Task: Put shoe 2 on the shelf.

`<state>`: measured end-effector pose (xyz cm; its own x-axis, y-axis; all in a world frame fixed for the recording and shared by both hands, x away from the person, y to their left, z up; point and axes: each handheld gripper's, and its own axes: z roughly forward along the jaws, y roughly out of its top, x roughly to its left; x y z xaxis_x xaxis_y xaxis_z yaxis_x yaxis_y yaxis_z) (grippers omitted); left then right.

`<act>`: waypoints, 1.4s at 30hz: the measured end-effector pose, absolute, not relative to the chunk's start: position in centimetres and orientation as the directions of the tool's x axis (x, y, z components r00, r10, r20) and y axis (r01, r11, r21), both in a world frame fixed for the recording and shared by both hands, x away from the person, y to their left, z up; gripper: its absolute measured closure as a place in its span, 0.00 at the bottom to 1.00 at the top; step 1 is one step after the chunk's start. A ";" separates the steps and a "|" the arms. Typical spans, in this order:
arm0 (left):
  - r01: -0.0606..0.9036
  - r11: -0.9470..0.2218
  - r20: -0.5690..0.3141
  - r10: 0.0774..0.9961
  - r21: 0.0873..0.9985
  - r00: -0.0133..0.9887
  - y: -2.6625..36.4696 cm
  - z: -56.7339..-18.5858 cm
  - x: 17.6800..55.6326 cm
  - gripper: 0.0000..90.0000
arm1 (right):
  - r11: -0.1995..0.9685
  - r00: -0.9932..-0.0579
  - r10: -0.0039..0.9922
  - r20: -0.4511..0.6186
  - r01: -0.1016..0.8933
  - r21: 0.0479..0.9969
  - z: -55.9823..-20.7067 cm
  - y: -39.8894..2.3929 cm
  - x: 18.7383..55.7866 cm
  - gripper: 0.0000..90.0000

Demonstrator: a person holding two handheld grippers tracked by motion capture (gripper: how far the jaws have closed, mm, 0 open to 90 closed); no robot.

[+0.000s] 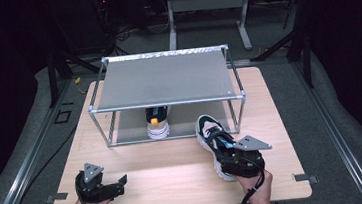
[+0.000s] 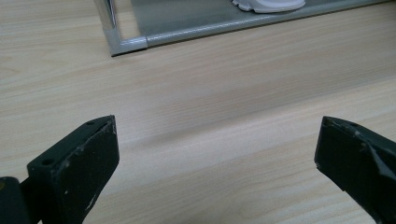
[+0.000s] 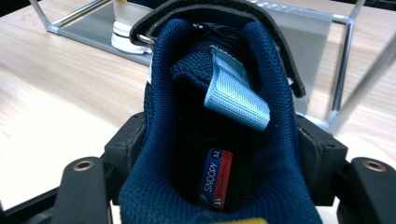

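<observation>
While two shoes show: one (image 1: 214,141) gripped in right gripper (image 1: 239,162) jaws | one (image 1: 157,124) in rack (image 1: 164,78) | left gripper (image 1: 108,189) jaws open

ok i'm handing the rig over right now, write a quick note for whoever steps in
Right gripper: shut on the blue shoe, jaws clamped on both sides of its heel collar, toe pointing at the rack.
Left gripper: open, holding nothing, near the table's front left corner.
Things: the other shoe already stands on the rack's lower shelf, heel toward the person.
Done: one shoe shelved, second gripped.
Left: probably set the blue shoe on the lower shelf beside its pair, then release.
</observation>
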<state>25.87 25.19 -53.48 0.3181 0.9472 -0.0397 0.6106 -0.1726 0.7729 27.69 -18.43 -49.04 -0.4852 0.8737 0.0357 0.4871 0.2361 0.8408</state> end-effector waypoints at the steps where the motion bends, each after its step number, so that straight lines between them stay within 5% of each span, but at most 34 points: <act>1: 0.611 -0.173 -0.040 0.947 0.773 0.318 25.3 -53.5 25.9 0.00 | 0.233 -0.482 0.876 0.037 0.487 0.842 -49.0 -18.2 28.0 0.33; 23: 0.607 -0.165 -0.037 0.951 0.777 0.306 25.8 -53.1 25.6 0.00 | 0.245 -0.454 0.890 0.052 0.571 0.783 -49.9 -12.5 36.1 0.33; 32: 0.615 -0.189 -0.025 0.946 0.766 0.323 25.5 -52.7 26.0 0.00 | 0.214 -0.365 0.930 0.040 0.628 0.748 -50.7 -10.1 39.4 0.31; 36: 0.613 -0.190 -0.028 0.944 0.766 0.328 25.2 -52.8 26.0 0.00 | 0.184 -0.311 0.949 0.040 0.656 0.732 -51.4 -9.3 40.3 0.26; 42: 0.616 -0.193 -0.031 0.943 0.763 0.333 24.9 -52.9 25.9 0.00 | 0.198 -0.384 0.918 0.097 0.658 0.727 -51.6 -9.9 40.3 0.07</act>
<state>25.93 24.94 -52.95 0.3326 0.9426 -0.0306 0.6165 -0.1928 0.7634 40.28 -9.86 -51.57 -0.3841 0.9182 0.0971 0.6578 0.1983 0.7266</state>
